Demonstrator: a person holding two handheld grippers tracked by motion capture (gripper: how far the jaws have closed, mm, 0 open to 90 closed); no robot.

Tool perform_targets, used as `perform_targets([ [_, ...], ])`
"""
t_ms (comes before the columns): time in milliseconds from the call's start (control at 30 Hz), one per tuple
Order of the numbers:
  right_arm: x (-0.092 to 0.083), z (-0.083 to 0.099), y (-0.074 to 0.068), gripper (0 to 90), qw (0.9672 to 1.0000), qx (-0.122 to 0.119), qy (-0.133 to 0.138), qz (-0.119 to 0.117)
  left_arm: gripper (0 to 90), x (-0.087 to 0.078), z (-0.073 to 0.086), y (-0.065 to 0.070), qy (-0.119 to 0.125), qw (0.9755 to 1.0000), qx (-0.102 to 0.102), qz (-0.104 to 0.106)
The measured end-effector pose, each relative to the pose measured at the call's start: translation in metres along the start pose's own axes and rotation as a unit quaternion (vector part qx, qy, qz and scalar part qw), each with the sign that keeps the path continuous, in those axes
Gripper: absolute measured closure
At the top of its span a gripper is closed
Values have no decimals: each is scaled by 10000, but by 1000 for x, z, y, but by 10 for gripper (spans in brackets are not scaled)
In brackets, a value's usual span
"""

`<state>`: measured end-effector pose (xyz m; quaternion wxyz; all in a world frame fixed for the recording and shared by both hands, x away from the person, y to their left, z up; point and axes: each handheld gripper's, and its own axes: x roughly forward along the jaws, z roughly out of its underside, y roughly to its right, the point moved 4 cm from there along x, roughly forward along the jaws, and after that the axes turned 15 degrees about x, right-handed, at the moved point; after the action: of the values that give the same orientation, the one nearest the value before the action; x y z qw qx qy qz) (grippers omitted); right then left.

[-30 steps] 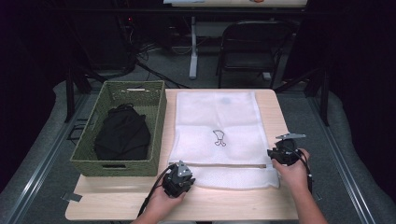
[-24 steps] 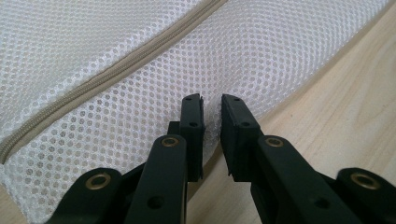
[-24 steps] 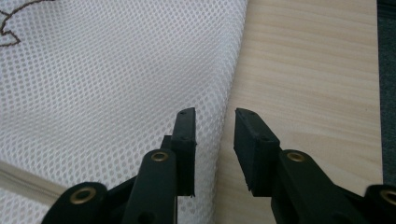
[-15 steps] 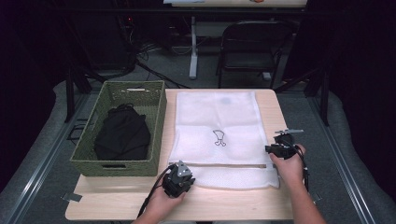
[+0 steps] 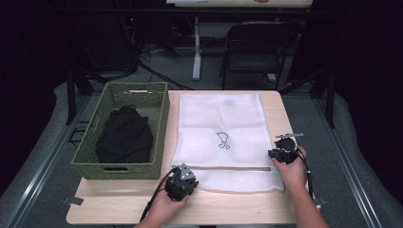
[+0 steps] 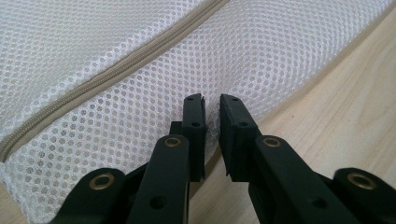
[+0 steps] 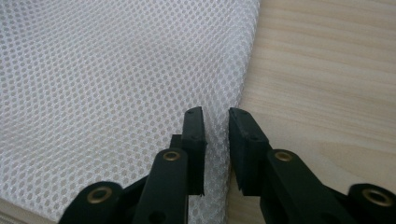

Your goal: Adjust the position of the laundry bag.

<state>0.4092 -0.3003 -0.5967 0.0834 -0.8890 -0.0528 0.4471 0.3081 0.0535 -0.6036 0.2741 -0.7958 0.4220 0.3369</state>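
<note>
Left gripper: I have it at the near-left corner of the white mesh laundry bag. Its own view puts the two black jaws either side of a fold of mesh at the bag's edge, a narrow gap left between them with fabric in it. I judge this a pinch on the mesh, though not fully closed.

Right gripper: I have it at the bag's right-hand edge, level with the zip. Jaws stand the same way, a thin slot between them and the mesh border running through it; bare wooden table lies just to the outside of that jaw pair.

Mesh bag: lies flat on the table, long axis running away from both grippers toward the far edge. From the left gripper the bag spreads ahead and to the right; from the right gripper, ahead and to the left. The zip runs crosswise between the two, just ahead of the left gripper's jaws.

Green woven basket: stands beside the left gripper on its outer side, holding a black garment. The left gripper is the nearer to it.

Judgement: with both near corners held, any lift or opening turns on the zip line spanning the grippers.
</note>
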Motion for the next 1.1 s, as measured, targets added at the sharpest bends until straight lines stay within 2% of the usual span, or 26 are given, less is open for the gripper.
perform_targets([
  [100,-1,0,-1,829,10000,-42,24,-16,832,0,0,0,3,10000,-16,-1],
  [233,-1,0,-3,855,9999,-105,50,-18,848,0,0,-1,23,10000,-53,7],
  [900,-11,-2,-4,870,9998,-161,124,-83,879,-6,-4,-2,46,10000,10,-2],
  [1100,-12,-2,-4,871,9997,-201,90,-110,878,-7,-5,-2,-21,10000,-2,94],
])
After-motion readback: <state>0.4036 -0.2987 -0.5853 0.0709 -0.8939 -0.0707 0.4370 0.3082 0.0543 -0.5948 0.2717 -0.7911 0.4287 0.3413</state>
